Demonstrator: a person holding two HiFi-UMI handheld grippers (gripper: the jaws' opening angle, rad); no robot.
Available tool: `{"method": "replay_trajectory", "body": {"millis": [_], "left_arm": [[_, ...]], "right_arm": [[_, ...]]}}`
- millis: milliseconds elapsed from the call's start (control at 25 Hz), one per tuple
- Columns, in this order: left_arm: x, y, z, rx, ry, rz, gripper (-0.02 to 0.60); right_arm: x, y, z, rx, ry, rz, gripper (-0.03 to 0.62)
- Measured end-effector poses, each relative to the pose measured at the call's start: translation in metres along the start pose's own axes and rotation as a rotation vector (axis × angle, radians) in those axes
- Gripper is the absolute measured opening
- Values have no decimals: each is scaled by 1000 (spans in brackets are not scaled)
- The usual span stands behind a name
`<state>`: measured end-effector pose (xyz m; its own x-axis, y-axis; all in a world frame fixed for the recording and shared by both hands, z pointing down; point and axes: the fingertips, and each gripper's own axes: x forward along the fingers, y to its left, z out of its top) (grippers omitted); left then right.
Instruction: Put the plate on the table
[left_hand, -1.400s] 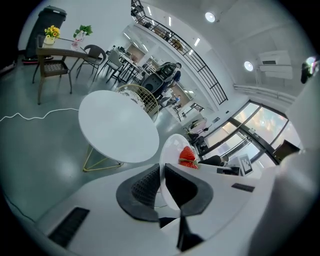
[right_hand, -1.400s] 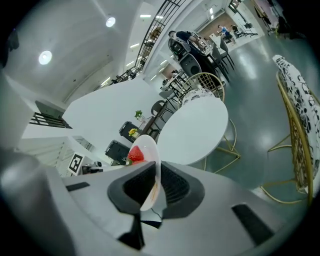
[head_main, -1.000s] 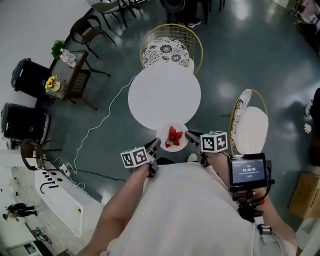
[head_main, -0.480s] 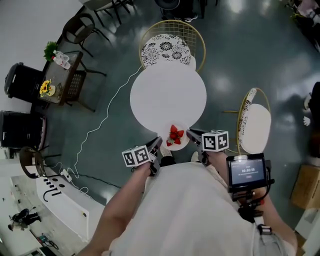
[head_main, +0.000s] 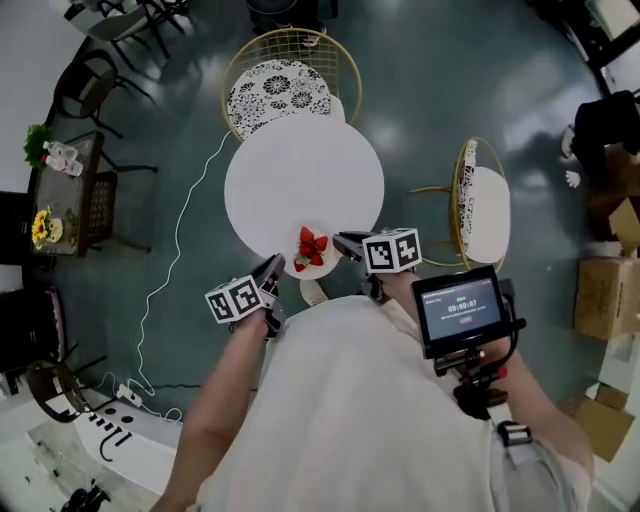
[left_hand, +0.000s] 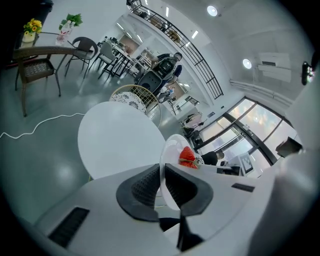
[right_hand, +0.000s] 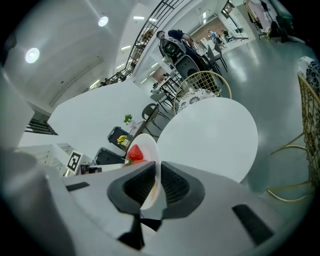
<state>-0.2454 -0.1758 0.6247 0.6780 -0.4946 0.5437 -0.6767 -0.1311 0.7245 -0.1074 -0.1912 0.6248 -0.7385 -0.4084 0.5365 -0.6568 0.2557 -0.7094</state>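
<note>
A small white plate (head_main: 322, 262) carrying red strawberries (head_main: 310, 246) hangs over the near edge of the round white table (head_main: 300, 170). My left gripper (head_main: 272, 270) is shut on the plate's left rim and my right gripper (head_main: 348, 243) is shut on its right rim. In the left gripper view the plate (left_hand: 174, 150) stands edge-on between the jaws of the gripper (left_hand: 163, 181), with the strawberries (left_hand: 187, 156) past them and the table (left_hand: 117, 142) beyond. The right gripper view shows the plate (right_hand: 148, 152) pinched by that gripper (right_hand: 157, 186), beside the table (right_hand: 210, 131). Whether the plate touches the tabletop is unclear.
A gold wire chair (head_main: 285, 75) stands at the table's far side and another (head_main: 482, 205) to its right. A white cable (head_main: 172, 268) runs across the dark floor at the left. A side table with flowers (head_main: 58, 195) is far left, cardboard boxes (head_main: 600, 295) far right.
Both grippers have carried the plate forward from in front of the table to over its near edge. The table now lies closer and further left in the head view.
</note>
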Motion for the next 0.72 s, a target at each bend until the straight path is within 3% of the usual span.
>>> {"method": "replay_trajectory", "body": {"millis": [160, 720], "left_arm": [[18, 11, 22, 13, 29, -19, 40], [32, 1, 34, 46, 88, -45, 38]], "right_arm": [[16, -10, 18, 18, -23, -28, 43], [7, -19, 26, 65, -55, -65, 43]]}}
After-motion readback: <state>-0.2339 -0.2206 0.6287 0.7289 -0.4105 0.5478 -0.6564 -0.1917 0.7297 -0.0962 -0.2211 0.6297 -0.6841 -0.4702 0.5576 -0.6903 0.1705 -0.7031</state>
